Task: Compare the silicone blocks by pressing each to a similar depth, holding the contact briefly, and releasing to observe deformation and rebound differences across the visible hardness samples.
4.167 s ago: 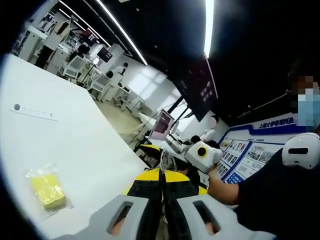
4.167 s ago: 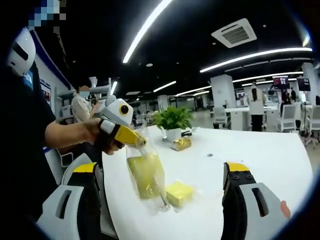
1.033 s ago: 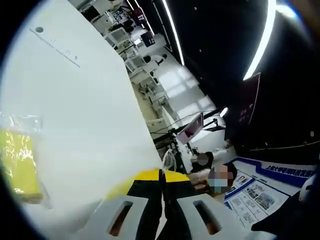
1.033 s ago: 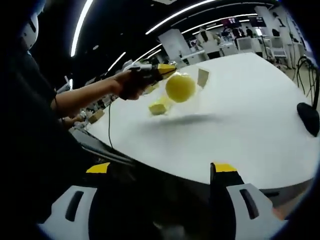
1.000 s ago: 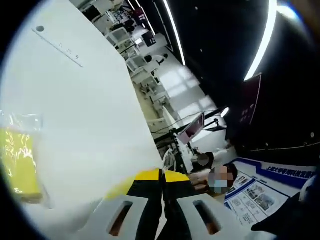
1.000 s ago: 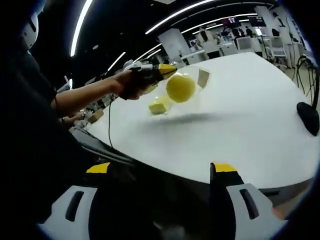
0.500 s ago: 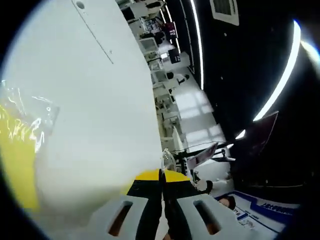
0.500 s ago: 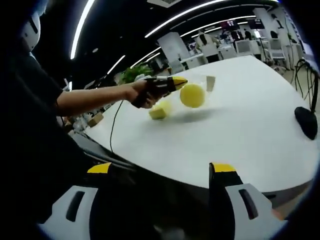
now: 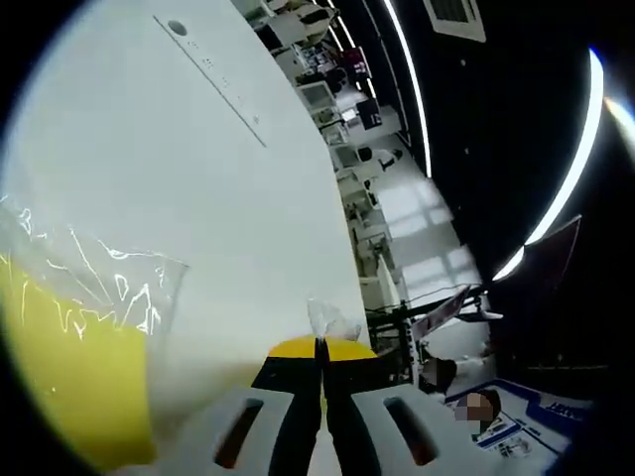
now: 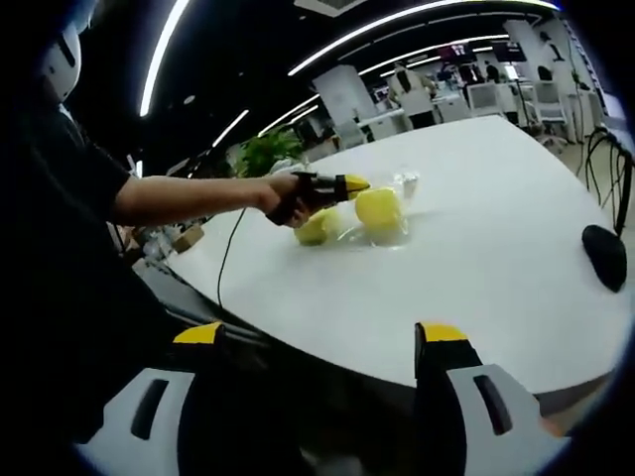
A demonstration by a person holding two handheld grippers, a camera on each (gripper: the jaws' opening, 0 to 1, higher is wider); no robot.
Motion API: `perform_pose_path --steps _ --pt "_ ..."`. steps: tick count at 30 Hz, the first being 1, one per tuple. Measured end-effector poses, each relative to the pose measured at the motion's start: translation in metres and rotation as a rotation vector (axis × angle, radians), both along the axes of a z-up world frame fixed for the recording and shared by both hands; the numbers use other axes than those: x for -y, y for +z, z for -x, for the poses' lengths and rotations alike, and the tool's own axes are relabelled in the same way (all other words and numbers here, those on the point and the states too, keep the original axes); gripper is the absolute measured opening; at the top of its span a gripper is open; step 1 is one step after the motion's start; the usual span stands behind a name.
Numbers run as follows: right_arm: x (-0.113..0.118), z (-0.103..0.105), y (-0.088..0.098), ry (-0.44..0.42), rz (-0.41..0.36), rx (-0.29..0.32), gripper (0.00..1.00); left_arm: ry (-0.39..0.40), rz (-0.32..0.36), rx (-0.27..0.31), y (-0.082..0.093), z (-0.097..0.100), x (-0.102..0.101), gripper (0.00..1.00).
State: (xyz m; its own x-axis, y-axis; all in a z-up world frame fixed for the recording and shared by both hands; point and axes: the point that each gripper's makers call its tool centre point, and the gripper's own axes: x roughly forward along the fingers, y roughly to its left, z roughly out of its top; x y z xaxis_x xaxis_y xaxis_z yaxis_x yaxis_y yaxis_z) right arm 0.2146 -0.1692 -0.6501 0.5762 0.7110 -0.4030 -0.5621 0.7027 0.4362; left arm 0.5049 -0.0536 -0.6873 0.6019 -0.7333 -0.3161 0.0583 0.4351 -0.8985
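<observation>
— Where are the silicone blocks at this moment?

— On the white table. In the right gripper view I see a yellow block in a clear plastic bag lying on the tabletop, and a second yellow block just beside it, nearer to the person's hand.

— And the left gripper?

— The hand holds it out over the table. Its yellow-tipped jaws are pressed together on the edge of the clear bag. In the left gripper view the two jaws meet with no gap, a crumpled bit of clear plastic stands up between the tips, and a large bagged yellow block lies very close on the left.

— The right gripper?

— Its jaws stand wide apart with nothing between them, and it hangs off the near edge of the table, well apart from the blocks.

— Anything else on the table?

— A dark rounded object at the right side, and a green plant behind the hand.
</observation>
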Motion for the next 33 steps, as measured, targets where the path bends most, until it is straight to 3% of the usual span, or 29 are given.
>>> perform_pose_path --steps 9,14,17,21,24,29,33 --pt "0.002 0.001 0.001 -0.005 0.008 0.0 0.71 -0.002 -0.06 -0.001 -0.014 -0.005 -0.01 0.0" --pt "0.001 -0.006 0.015 -0.026 -0.04 0.021 0.7 -0.017 -0.155 -0.003 -0.024 -0.009 -0.014 0.0" --pt "0.001 -0.006 0.01 -0.021 0.002 0.028 0.7 -0.06 -0.235 0.027 -0.028 -0.01 -0.016 0.0" --pt "0.0 -0.001 0.006 -0.018 -0.001 0.012 0.7 -0.149 -0.358 0.077 -0.034 -0.01 -0.015 0.0" --pt "-0.002 0.004 0.0 0.01 0.041 -0.004 0.69 -0.164 -0.366 0.092 -0.033 -0.012 -0.011 0.0" --pt "-0.003 0.001 0.01 -0.008 0.012 0.019 0.69 -0.169 -0.378 0.09 -0.037 -0.014 -0.013 0.0" --pt "-0.001 0.001 0.008 -0.012 0.027 0.018 0.69 -0.196 -0.415 0.125 -0.037 -0.015 -0.012 0.0"
